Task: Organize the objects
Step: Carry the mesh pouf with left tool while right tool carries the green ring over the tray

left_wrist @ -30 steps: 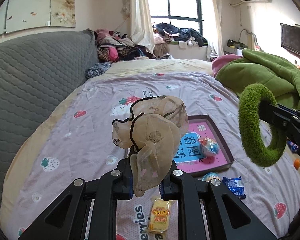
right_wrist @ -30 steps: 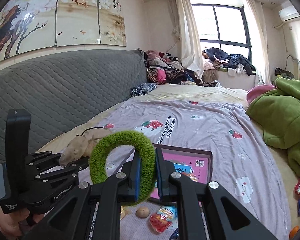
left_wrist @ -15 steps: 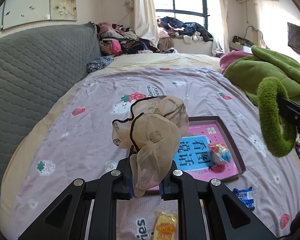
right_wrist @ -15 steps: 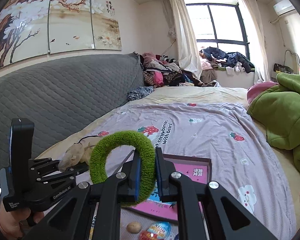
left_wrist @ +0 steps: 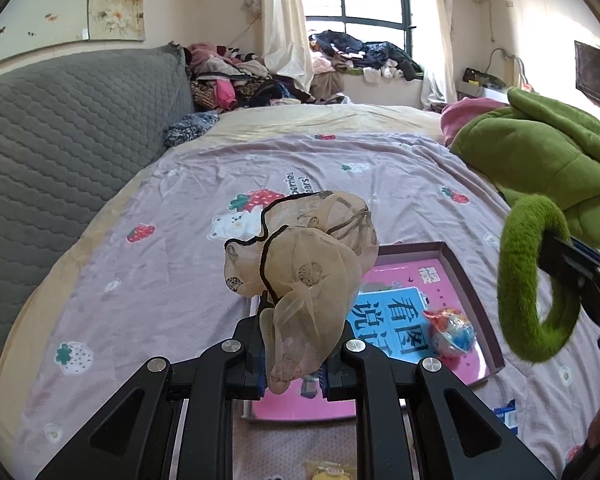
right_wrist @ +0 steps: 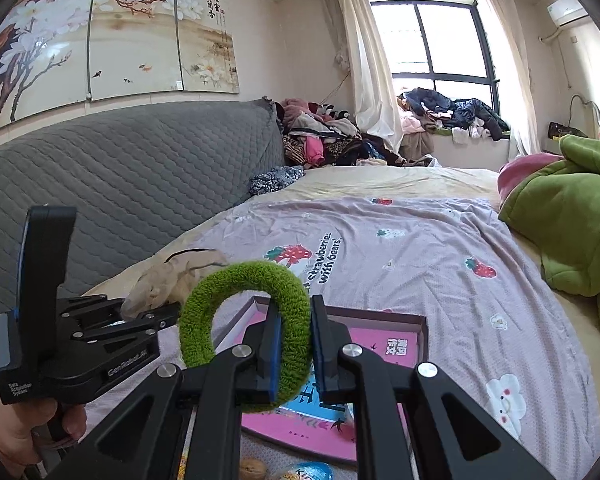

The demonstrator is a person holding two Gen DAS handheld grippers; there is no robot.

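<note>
My left gripper (left_wrist: pixel 294 354) is shut on a beige gauze scrunchie (left_wrist: pixel 304 276) with black trim, held in the air above the left part of a pink shallow box (left_wrist: pixel 472 280). A wrapped candy ball (left_wrist: pixel 450 332) lies inside the box. My right gripper (right_wrist: pixel 294 344) is shut on a fuzzy green ring scrunchie (right_wrist: pixel 244 320), held above the box (right_wrist: pixel 396 320). The green ring (left_wrist: pixel 520 280) shows at the right of the left wrist view, and the beige scrunchie (right_wrist: pixel 172 280) at the left of the right wrist view.
The bed has a lilac strawberry-print sheet (left_wrist: pixel 180 248), a grey quilted headboard (left_wrist: pixel 60 152) on the left and a green blanket (left_wrist: pixel 540 152) on the right. Snack packets (left_wrist: pixel 328 472) and a walnut (right_wrist: pixel 252 470) lie near the front edge. Clothes are piled by the window (right_wrist: pixel 332 132).
Both grippers have risen and moved forward over the bed with their scrunchies still held. The pink box now sits lower and nearer in both views.
</note>
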